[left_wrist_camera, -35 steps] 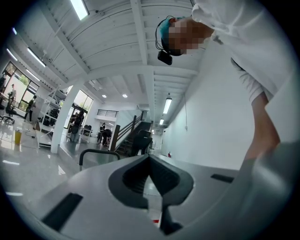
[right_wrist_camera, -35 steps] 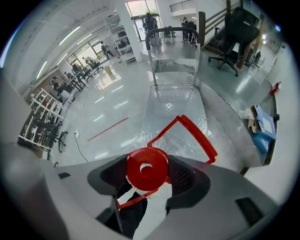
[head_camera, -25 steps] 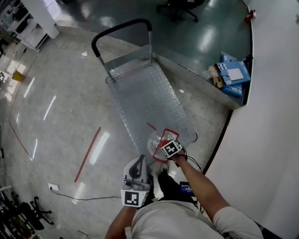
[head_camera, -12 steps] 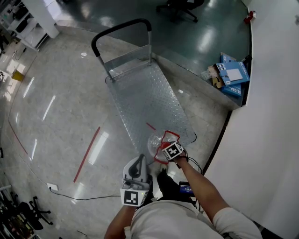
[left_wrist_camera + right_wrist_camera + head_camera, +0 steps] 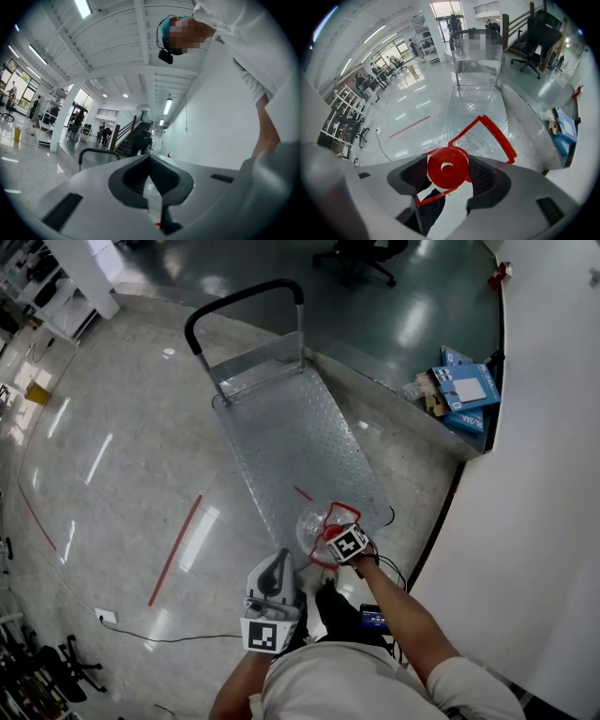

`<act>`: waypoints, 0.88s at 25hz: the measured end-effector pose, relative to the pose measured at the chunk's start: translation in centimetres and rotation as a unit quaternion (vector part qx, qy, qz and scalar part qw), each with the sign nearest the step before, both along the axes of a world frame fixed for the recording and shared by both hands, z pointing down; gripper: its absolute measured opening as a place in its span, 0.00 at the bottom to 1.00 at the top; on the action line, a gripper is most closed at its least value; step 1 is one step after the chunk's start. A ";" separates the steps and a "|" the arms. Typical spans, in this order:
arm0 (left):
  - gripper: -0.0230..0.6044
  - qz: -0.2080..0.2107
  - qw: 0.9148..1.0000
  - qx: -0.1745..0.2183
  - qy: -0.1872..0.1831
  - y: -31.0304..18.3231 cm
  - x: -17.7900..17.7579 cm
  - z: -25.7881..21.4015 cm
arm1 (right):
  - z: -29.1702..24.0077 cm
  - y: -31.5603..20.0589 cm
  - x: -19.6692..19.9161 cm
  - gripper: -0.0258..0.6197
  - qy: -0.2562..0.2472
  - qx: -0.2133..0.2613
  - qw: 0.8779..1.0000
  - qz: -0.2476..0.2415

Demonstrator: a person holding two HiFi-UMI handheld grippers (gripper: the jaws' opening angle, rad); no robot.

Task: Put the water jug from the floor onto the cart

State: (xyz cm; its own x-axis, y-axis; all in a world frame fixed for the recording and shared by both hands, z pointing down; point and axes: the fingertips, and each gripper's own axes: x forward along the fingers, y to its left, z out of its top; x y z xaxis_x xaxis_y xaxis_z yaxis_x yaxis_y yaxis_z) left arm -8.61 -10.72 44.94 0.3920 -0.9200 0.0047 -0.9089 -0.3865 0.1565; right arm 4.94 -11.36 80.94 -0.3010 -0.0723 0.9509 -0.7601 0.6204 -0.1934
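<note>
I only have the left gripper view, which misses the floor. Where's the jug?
Observer: In the head view, the jug is at the cart's near end.
Operator: Is it held?
Observer: Yes, the right gripper is closed on its red cap.
Operator: Anything near the cart?
Observer: Blue boxes lie on the floor to its right, apart from it.

Left tool (image 5: pixel 149 158), jaws together and empty, cart handle (image 5: pixel 96 150) beyond, white ceiling (image 5: pixel 117 37) overhead.
</note>
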 end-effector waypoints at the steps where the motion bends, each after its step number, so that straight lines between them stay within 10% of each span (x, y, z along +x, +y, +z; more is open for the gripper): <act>1: 0.04 0.000 1.000 0.001 0.001 0.1 0.0 -0.1 | -0.2 0.1 0.0 0.47 -0.002 0.000 1.000 -0.001; 12: 0.04 0.011 1.000 0.007 -0.002 0.4 0.4 -0.7 | -9.0 -2.2 0.9 0.40 -0.049 0.096 0.993 0.054; 15: 0.04 0.012 1.000 0.020 -0.010 0.7 0.2 -0.9 | -14.1 -3.6 1.6 0.17 -0.071 0.195 0.974 0.096; 22: 0.04 0.019 0.998 0.051 -0.008 1.2 0.8 -3.2 | -25.3 -2.8 2.5 0.07 -0.125 0.352 0.916 0.144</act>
